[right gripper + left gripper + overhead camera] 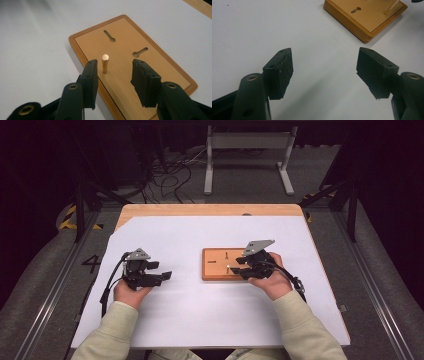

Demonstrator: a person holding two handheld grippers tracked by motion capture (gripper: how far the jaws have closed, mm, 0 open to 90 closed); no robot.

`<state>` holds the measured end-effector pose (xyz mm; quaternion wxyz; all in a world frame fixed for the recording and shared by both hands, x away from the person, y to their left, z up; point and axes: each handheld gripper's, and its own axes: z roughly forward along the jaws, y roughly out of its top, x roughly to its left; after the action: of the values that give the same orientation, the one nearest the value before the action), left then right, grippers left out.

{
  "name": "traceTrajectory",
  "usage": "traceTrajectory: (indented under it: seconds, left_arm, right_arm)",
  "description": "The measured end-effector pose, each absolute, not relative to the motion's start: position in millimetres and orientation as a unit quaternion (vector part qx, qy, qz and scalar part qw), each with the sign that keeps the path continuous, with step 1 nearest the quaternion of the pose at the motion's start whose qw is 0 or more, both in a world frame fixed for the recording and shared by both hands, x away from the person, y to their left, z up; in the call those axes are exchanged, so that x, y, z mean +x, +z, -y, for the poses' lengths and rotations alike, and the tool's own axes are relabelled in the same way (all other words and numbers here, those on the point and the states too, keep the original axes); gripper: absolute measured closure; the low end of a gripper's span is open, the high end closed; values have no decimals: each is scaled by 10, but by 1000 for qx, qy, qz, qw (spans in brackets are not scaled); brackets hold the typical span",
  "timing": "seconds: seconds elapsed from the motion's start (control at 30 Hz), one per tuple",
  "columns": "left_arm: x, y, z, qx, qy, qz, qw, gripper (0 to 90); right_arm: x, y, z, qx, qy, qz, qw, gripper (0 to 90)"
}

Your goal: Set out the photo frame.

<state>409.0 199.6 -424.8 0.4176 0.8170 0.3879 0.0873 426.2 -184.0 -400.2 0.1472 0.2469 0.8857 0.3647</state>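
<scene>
1. Black jaws of the right claw rise closest to the lens in the right gripper view, standing apart with nothing between their pads, one on either side of the brass peg.
2. That peg stands upright in the wooden board, near the board's edge on the claw's side. Two keyhole slots lie beyond the peg on the board. The board itself lies flat on the white sheet that covers the table.
3. Judging from this, the step in hand is gripping the peg. The peg sits closer to the left jaw than to the right one, so the claw should shift slightly until the peg is midway between the pads.
4. Keep the pads parallel to the peg's shaft and level with its upper half; a tilted grip on a smooth round pin is likely to slip or lever it sideways.
5. Close slowly and squarely. If the aim is to draw the peg out, pull straight along its axis, since the board looks light and may lift or slide.
6. Beside the board, well apart from it, the left claw hovers over bare sheet with its jaws wide apart and holding nothing. It could press down on the board's near corner to steady it.
</scene>
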Motion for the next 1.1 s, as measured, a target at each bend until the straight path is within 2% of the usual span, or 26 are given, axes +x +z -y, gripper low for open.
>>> traceTrajectory:
  seconds: [0.23,0.4,0.7,1.1]
  left_arm:
    - [4051,-4260,-2042,815,87,-396,415,297]
    - [4034,-4265,-2073,815,90,-397,413,296]
    - [4032,-4275,-2067,815,90,-396,413,295]
    - [4041,-4272,-2050,815,87,-396,414,293]
  right_arm:
    - [4341,-4095,1755,227,363,-893,139,569]
    - [4391,-4181,1678,195,354,-905,132,667]
    - [4376,-4178,1626,154,343,-913,156,806]
    - [4319,-4176,1585,129,321,-919,191,801]
